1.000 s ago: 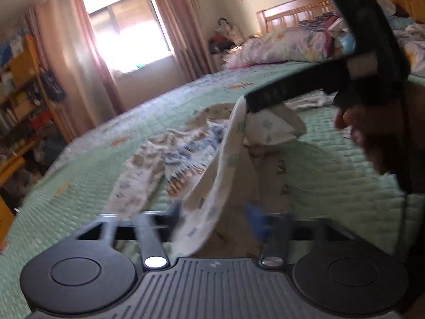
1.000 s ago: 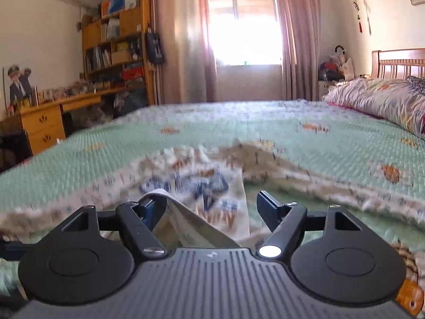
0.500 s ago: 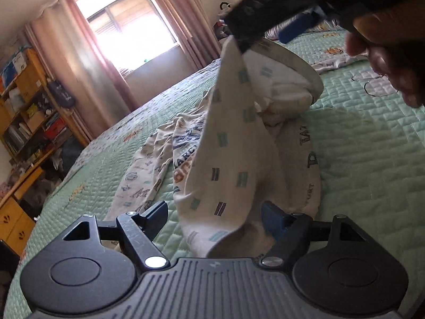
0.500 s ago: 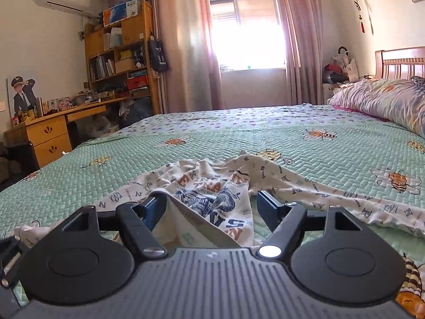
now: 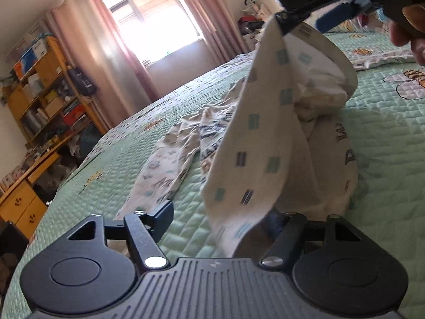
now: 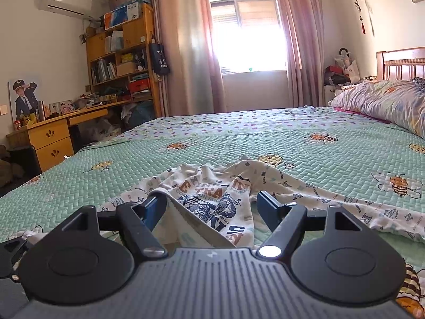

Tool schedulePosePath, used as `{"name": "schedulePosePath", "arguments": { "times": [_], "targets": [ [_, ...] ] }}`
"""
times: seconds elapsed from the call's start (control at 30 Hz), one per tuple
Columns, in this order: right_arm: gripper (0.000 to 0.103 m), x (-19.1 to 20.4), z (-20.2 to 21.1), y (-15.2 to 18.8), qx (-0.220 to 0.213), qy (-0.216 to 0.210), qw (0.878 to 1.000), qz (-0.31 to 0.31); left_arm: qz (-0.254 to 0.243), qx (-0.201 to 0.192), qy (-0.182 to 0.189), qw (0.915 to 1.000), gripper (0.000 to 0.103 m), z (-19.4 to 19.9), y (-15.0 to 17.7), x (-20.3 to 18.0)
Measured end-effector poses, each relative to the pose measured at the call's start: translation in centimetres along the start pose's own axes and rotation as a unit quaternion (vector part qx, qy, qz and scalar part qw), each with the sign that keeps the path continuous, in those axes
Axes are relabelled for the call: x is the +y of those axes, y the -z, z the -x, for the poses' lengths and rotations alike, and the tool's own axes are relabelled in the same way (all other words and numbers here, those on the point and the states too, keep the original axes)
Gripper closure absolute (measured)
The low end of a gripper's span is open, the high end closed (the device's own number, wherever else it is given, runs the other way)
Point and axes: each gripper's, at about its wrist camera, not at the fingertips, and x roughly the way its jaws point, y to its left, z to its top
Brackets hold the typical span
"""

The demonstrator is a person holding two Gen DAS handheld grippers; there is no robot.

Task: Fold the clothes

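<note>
Garment (image 5: 255, 159) edge between closing left hand-held gripper (image 5: 220, 212)

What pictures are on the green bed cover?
Orange-and-yellow cartoon bees on the bed cover, clearest in the right wrist view.

In the left wrist view, the hanging garment (image 5: 265, 138) covers the left claw's (image 5: 220, 218) right finger, and its lower hem is blurred. The right claw (image 5: 305, 13) and the hand (image 5: 409, 21) holding it are cut off by the top-right edge.
</note>
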Motion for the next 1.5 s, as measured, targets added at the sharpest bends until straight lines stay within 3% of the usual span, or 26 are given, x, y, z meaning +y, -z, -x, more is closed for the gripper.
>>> {"name": "schedulePosePath", "arguments": {
  "times": [0.03,0.1,0.13,0.17,0.33,0.47,0.63,0.83,1.03,1.13,1.23,1.3,1.5],
  "targets": [
    [0.027,0.0,0.0,0.1,0.0,0.001,1.0,0.0,0.006,0.001,0.001,1.0,0.038,0.0,0.1,0.1],
    [0.027,-0.1,0.2,0.5,0.003,0.001,1.0,0.004,0.02,0.006,0.008,0.9997,0.061,-0.1,0.2,0.5],
    [0.027,-0.1,0.3,0.8,0.006,0.001,1.0,0.007,0.031,0.009,0.016,0.9994,0.083,-0.4,0.2,0.7],
    [0.027,-0.1,0.5,1.1,0.01,0.002,1.0,0.011,0.044,0.012,0.025,0.9986,0.096,-0.6,0.3,1.0],
    [0.027,-0.6,0.8,2.5,0.029,0.009,0.999,0.01,0.079,0.003,0.043,0.9959,0.099,-0.2,0.4,2.0],
    [0.027,-1.0,1.1,3.3,0.042,0.007,0.999,0.017,0.072,-0.025,0.01,0.9971,0.099,1.1,-0.5,2.5],
    [0.027,-0.7,2.7,4.9,0.058,-0.009,0.997,0.04,0.039,-0.078,-0.035,0.9956,0.099,3.7,-4.1,4.1],
    [0.027,1.5,3.0,6.6,0.056,-0.02,0.996,0.067,0.025,-0.117,-0.043,0.9918,0.099,6.1,-8.1,4.9],
    [0.026,1.6,1.1,6.9,0.075,0.002,0.994,0.077,0.033,-0.131,-0.048,0.9897,0.099,7.4,-11.4,6.5],
    [0.018,1.3,0.4,7.6,0.106,0.01,0.989,0.106,0.027,-0.127,-0.046,0.9905,0.098,7.2,-12.5,6.9],
    [0.018,1.2,0.5,7.8,0.098,0.009,0.987,0.129,0.014,-0.13,-0.053,0.99,0.099,7.0,-13.0,6.4],
    [0.018,2.0,0.5,7.9,0.09,0.01,0.981,0.173,0.011,-0.13,-0.052,0.9901,0.099,6.9,-13.1,6.2],
    [0.019,2.7,-0.5,8.1,0.076,0.018,0.946,0.314,0.009,-0.102,-0.056,0.9931,0.099,5.6,-11.2,5.8]
  ]
}}
